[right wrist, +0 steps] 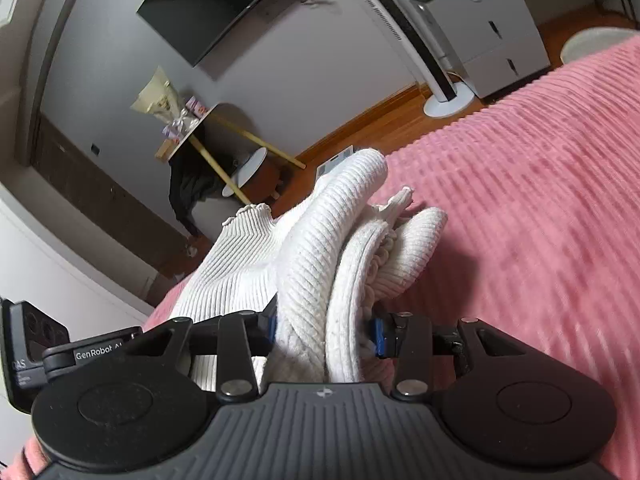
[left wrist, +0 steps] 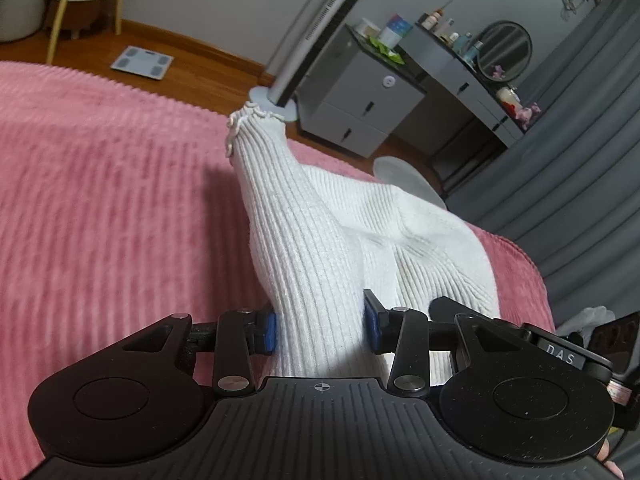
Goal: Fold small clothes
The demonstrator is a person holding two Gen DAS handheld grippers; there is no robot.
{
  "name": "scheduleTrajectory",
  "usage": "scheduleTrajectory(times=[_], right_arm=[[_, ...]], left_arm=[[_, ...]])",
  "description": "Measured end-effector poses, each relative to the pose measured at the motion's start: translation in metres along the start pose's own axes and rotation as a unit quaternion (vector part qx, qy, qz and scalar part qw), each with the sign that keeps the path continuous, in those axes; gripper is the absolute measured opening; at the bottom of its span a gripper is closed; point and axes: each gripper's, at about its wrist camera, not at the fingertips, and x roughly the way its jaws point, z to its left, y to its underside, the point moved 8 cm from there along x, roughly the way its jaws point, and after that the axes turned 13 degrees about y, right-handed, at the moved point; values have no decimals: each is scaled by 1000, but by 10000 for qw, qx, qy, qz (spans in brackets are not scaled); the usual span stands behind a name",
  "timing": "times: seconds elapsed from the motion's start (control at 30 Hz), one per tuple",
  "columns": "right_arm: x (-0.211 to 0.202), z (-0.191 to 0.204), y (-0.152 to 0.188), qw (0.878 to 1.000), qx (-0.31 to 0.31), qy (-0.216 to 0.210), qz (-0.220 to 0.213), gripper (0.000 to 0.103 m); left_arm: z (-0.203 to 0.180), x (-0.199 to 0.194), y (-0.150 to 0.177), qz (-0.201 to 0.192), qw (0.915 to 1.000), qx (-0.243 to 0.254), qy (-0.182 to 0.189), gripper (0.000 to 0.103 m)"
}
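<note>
A white ribbed knit garment (left wrist: 316, 248) with a frilled edge hangs lifted above the pink ribbed bedspread (left wrist: 100, 184). My left gripper (left wrist: 322, 328) is shut on a bunched fold of it, blue pads (left wrist: 271, 332) pressing both sides. In the right wrist view the same white garment (right wrist: 320, 264) is gathered in thick folds, and my right gripper (right wrist: 324, 332) is shut on them, the cloth filling the gap between its blue pads (right wrist: 379, 340). The other gripper's body (right wrist: 32, 352) shows at the left edge there.
The pink bedspread (right wrist: 520, 200) covers the bed under both grippers. Beyond it are a wooden floor with a bathroom scale (left wrist: 142, 62), a grey drawer unit (left wrist: 360, 100), a dressing table with a round mirror (left wrist: 504, 50), a standing fan's base (right wrist: 448, 102) and grey curtains (left wrist: 580, 160).
</note>
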Motion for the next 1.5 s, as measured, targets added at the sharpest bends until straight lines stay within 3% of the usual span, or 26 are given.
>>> scheduleTrajectory(times=[0.3,0.4,0.47,0.53,0.6,0.77,0.9,1.07,1.13,1.17,1.33,1.43,1.5], right_arm=[[-9,27,41,9985,-501,207,63,40],[0,26,56,9978,-552,360,91,42],[6,19,66,9965,-542,593,218,50],[1,6,72,9945,-404,948,201,62],[-18,-5,78,9979,77,631,84,69],[-60,-26,112,9970,649,415,75,70],[-67,-30,136,9936,1028,119,464,52],[-48,-24,148,9901,1196,143,714,48],[-43,-20,149,9899,1232,186,673,21],[-43,-19,149,9899,1252,199,638,18],[-52,2,143,9956,724,495,317,15],[-61,11,138,9938,1066,-225,216,15],[-54,1,142,9880,1441,-403,388,15]], left_arm=[[14,-24,31,-43,9988,197,-442,45],[28,-22,43,-10,9962,278,-824,53],[38,-20,53,133,9924,258,-1195,54],[41,-26,62,151,9892,328,-1420,64],[36,-40,74,-15,9910,388,-1284,75],[30,-63,120,-253,9914,158,-1274,77],[40,-64,146,-105,9902,-68,-1391,77],[41,-67,151,-90,9887,-257,-1473,78],[37,-68,150,-60,9879,-93,-1549,78],[34,-68,149,-38,9873,-7,-1591,78],[30,-77,144,-144,9858,-52,-1672,78],[27,-80,139,-205,9865,-87,-1620,78],[27,-78,137,-175,9857,-15,-1677,78]])
